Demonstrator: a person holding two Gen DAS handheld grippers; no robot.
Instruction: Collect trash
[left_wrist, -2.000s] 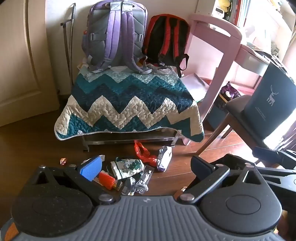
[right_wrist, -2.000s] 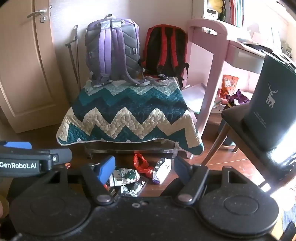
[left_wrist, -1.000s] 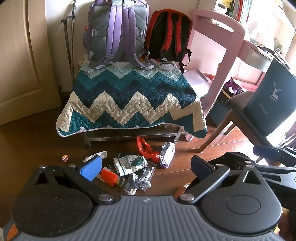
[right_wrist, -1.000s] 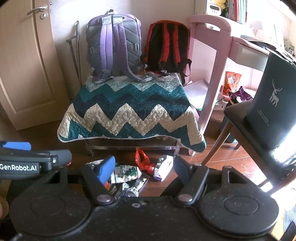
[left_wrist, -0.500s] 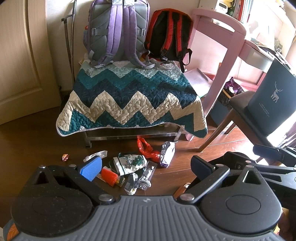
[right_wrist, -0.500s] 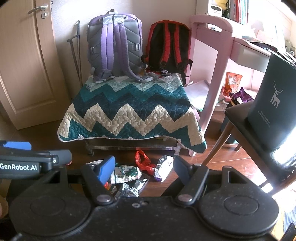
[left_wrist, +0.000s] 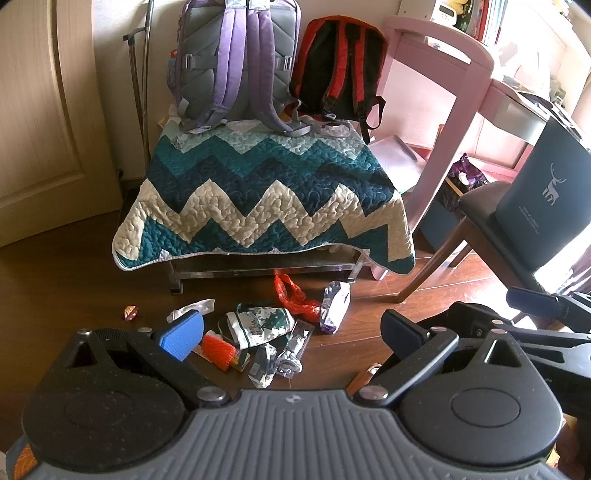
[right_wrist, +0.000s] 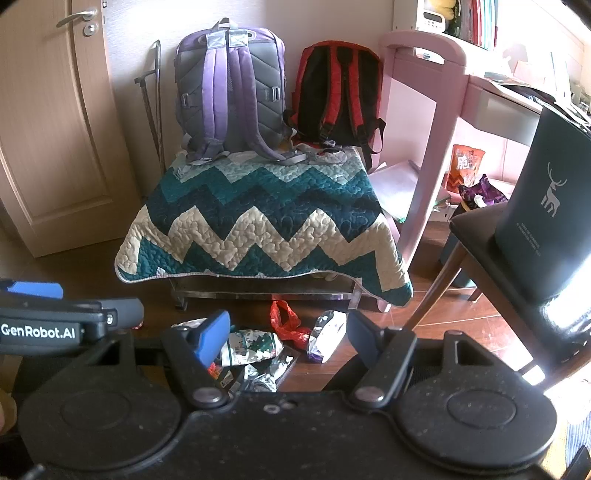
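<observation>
Trash lies in a heap on the wooden floor before a quilt-covered bench: a green and white wrapper (left_wrist: 260, 323) (right_wrist: 251, 345), a red plastic bag (left_wrist: 293, 295) (right_wrist: 286, 323), a silver and purple packet (left_wrist: 335, 304) (right_wrist: 325, 339), an orange piece (left_wrist: 218, 350), crumpled foil (left_wrist: 275, 363) (right_wrist: 264, 376), a white scrap (left_wrist: 192, 308) and a small candy wrapper (left_wrist: 129, 312). My left gripper (left_wrist: 291, 330) hovers open above the heap, nothing between its fingers. My right gripper (right_wrist: 286, 336) is open too, just right of the left one, also empty.
The quilted bench (left_wrist: 258, 199) holds a purple backpack (left_wrist: 236, 62) and a red and black backpack (left_wrist: 338, 68). A pink desk leg (left_wrist: 443, 158) and a dark chair (left_wrist: 491, 221) with a navy bag (left_wrist: 546, 195) stand at right. A door (right_wrist: 48, 122) is at left.
Both grippers drifted slightly back and up, so the bench and trash sit a little lower and smaller in view. Both stay open. The trash has not moved.
</observation>
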